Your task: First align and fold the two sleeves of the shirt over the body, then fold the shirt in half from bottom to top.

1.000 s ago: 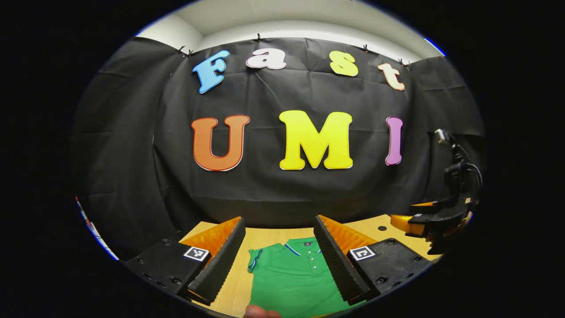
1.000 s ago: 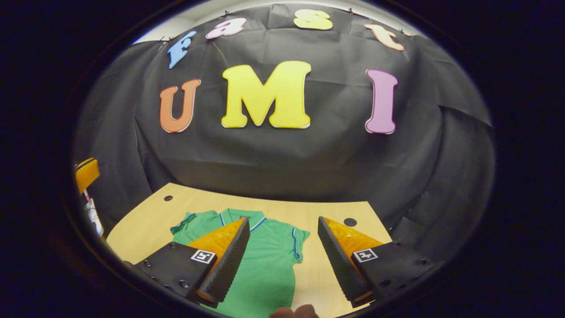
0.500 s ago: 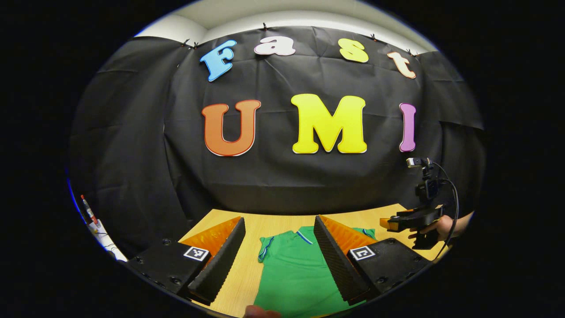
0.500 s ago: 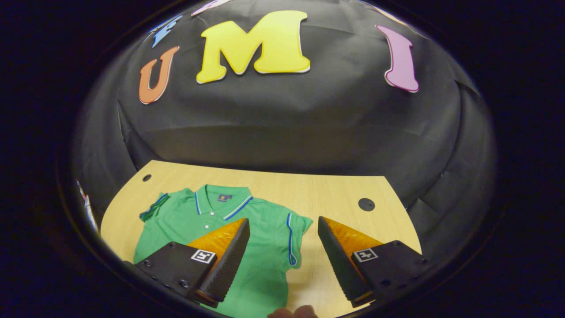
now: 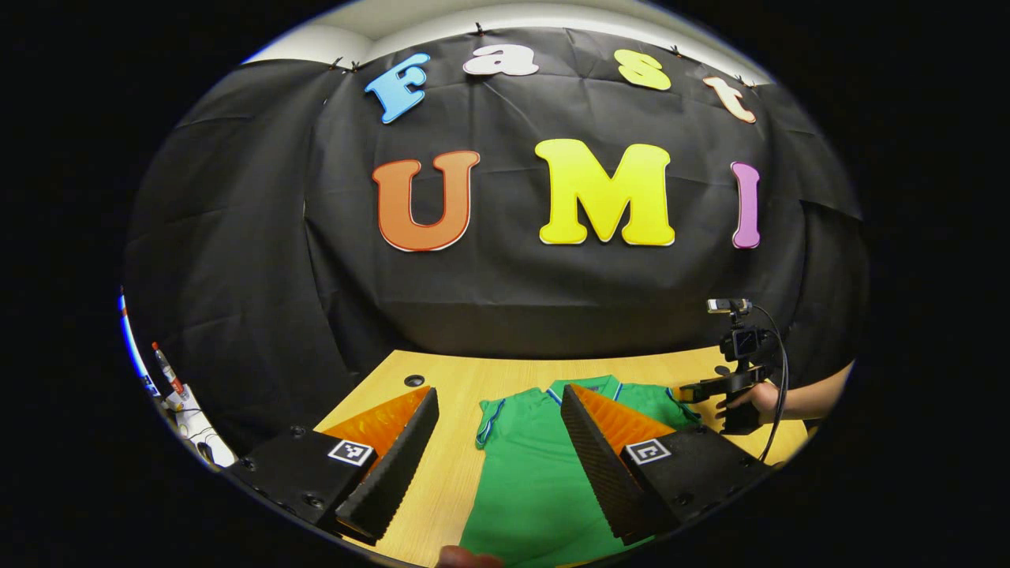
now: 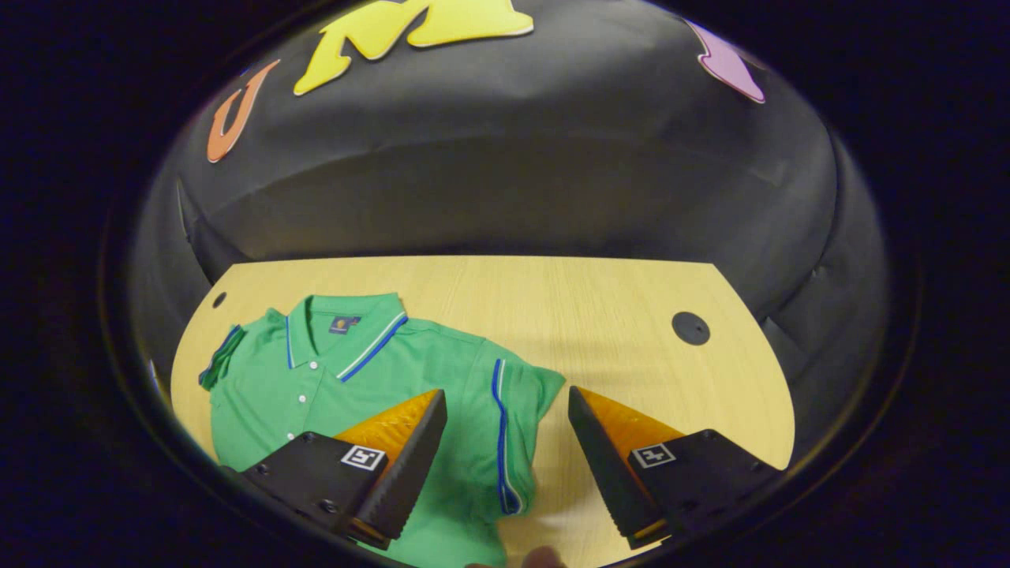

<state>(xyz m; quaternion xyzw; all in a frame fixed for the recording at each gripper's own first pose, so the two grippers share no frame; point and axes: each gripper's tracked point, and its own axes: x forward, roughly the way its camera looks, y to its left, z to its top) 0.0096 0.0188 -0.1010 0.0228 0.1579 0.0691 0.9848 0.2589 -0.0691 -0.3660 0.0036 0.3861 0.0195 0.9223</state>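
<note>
Right gripper view: right gripper [image 6: 505, 465] hangs wide open over the sleeve [image 6: 513, 426] at lower centre, left gripper [image 5: 497, 461] gaping above the shirt [image 5: 536, 481].

Light wooden table [image 6: 552, 308] takes up the lower half of both views. It's got a round black grommet hole [image 6: 690, 327] toward the right of the right gripper view, another one [image 5: 413, 380] lower left-center in the left gripper view. Red-capped marker [image 5: 163, 364] at the far left edge.
</note>
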